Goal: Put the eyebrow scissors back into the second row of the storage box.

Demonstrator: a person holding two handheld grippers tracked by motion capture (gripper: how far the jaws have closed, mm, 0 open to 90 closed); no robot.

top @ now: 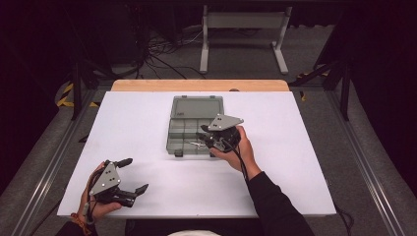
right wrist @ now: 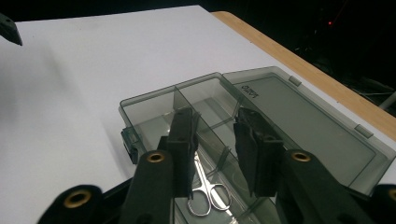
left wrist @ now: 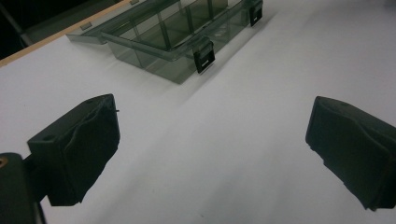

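Right at the middle of the white table (top: 137, 123) sits a smoky grey plastic box (top: 194, 129), its lid (top: 197, 106) flipped open and lying flat toward the far edge. Dividers split the tray into compartments, and in the near one a small pair of steel scissors (right wrist: 208, 193) lies flat with its loops toward the front wall. Two black latches (left wrist: 204, 56) hang off that front wall. The right gripper (top: 206, 136) hangs over the tray's near right part, jaws a little apart with nothing between them, straddling a divider above the scissors. The left gripper (top: 132, 176) rests well away at the near left corner, jaws spread wide over bare table.
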